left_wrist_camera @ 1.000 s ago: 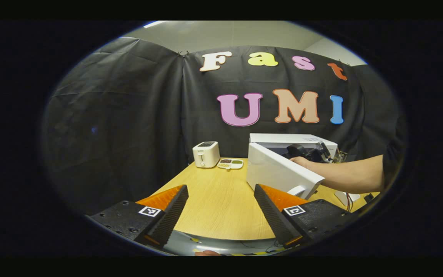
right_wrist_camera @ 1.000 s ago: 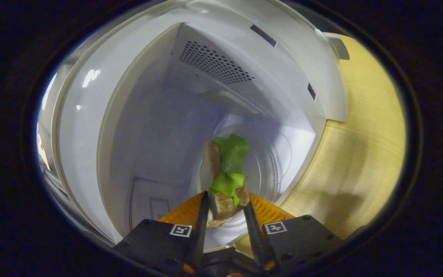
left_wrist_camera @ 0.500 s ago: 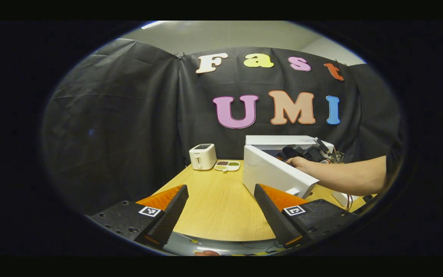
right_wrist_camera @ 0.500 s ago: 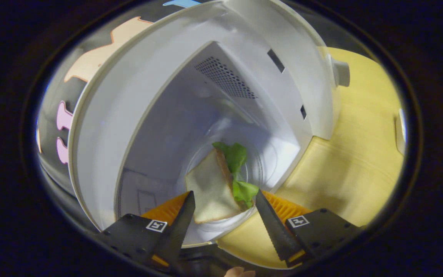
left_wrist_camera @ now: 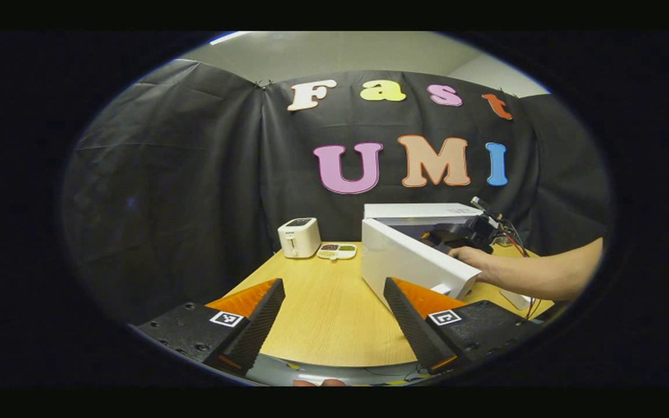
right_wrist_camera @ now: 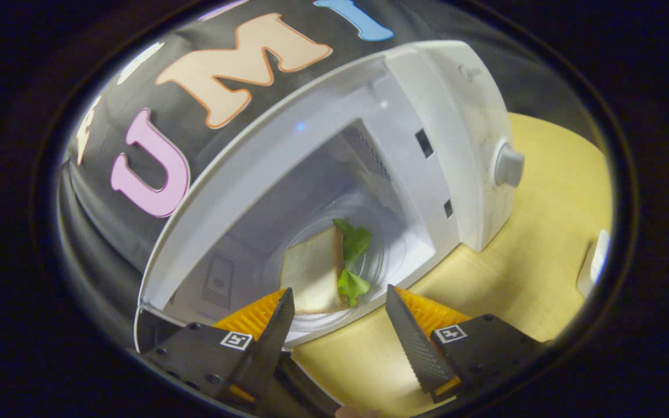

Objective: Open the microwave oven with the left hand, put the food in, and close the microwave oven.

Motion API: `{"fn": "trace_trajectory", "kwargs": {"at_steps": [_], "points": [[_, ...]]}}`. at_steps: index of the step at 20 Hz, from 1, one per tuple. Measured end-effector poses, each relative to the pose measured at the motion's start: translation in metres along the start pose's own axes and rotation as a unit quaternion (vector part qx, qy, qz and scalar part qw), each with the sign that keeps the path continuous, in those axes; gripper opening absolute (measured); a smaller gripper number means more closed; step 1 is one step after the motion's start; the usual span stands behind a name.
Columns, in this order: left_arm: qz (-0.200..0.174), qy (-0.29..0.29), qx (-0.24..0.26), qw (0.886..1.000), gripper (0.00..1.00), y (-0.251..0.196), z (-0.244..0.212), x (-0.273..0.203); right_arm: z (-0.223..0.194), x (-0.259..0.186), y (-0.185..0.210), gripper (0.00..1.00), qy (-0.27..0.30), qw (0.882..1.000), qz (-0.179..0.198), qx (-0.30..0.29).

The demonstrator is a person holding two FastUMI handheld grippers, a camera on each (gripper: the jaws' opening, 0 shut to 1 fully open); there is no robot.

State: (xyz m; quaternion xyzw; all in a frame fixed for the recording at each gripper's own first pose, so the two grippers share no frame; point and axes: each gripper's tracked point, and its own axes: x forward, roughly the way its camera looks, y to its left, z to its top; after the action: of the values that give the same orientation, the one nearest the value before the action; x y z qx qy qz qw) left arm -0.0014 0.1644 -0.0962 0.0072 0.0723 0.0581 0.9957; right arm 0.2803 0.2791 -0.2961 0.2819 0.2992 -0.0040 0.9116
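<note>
1. While the right tongs point(right_wrist_camera: 338, 316) stood with their fingers apart and nothing between them, the sandwich point(right_wrist_camera: 323, 269) lay just beyond their tips, inside the microwave oven point(right_wrist_camera: 427, 145), on the glass turntable point(right_wrist_camera: 384, 255).
2. Bread faced the left finger of those tongs, and green lettuce point(right_wrist_camera: 353, 255) stuck out on the side toward the right finger; neither finger touched the food.
3. The fingertips of the right tongs sat at the front lip of the oven's cavity, over the wooden surface point(right_wrist_camera: 543, 244), outside the opening.
4. The oven's control panel with its round knob point(right_wrist_camera: 509, 166) stood to the right of the cavity, and bare surface spread below and to the right of it.
5. In the left gripper view, the left tongs point(left_wrist_camera: 334, 316) were also spread wide and held nothing, hanging above the near part of the surface point(left_wrist_camera: 323, 302), well apart from the oven.
6. The microwave door point(left_wrist_camera: 413, 264) stood swung open toward the camera, its free edge close to the right finger of the left tongs.
7. A hand point(left_wrist_camera: 474, 256) reached in from the right behind that door.
8. A white toaster point(left_wrist_camera: 298, 237) and a small divided dish point(left_wrist_camera: 338, 251) stood at the far edge of the surface, left of the oven, with open wood between them and the left tongs.
</note>
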Motion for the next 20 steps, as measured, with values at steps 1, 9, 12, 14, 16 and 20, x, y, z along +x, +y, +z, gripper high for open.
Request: {"fn": "trace_trajectory", "kwargs": {"at_steps": [1,9,12,14,16,20], "points": [[-0.003,-0.001,0.005,1.000,1.00,-0.001,0.000,0.004,0.003,-0.007,-0.001,0.97,-0.007,1.000,0.010,-0.019],[-0.018,-0.005,0.035,0.999,0.94,-0.008,-0.007,0.026,0.055,-0.101,-0.016,0.97,-0.103,0.977,0.079,-0.169],[-0.021,-0.005,0.043,0.999,0.75,-0.013,-0.011,0.032,0.073,-0.138,-0.023,0.87,-0.134,0.962,0.105,-0.214],[-0.025,-0.004,0.042,0.999,0.57,-0.019,-0.013,0.037,0.090,-0.163,-0.029,0.86,-0.151,0.952,0.112,-0.242],[-0.026,-0.005,0.036,0.999,0.23,-0.023,-0.014,0.040,0.106,-0.189,-0.034,0.86,-0.167,0.944,0.119,-0.260],[-0.034,0.020,0.022,0.999,0.00,-0.037,-0.037,0.051,0.142,-0.245,-0.039,0.86,-0.221,0.918,0.128,-0.303]]}}
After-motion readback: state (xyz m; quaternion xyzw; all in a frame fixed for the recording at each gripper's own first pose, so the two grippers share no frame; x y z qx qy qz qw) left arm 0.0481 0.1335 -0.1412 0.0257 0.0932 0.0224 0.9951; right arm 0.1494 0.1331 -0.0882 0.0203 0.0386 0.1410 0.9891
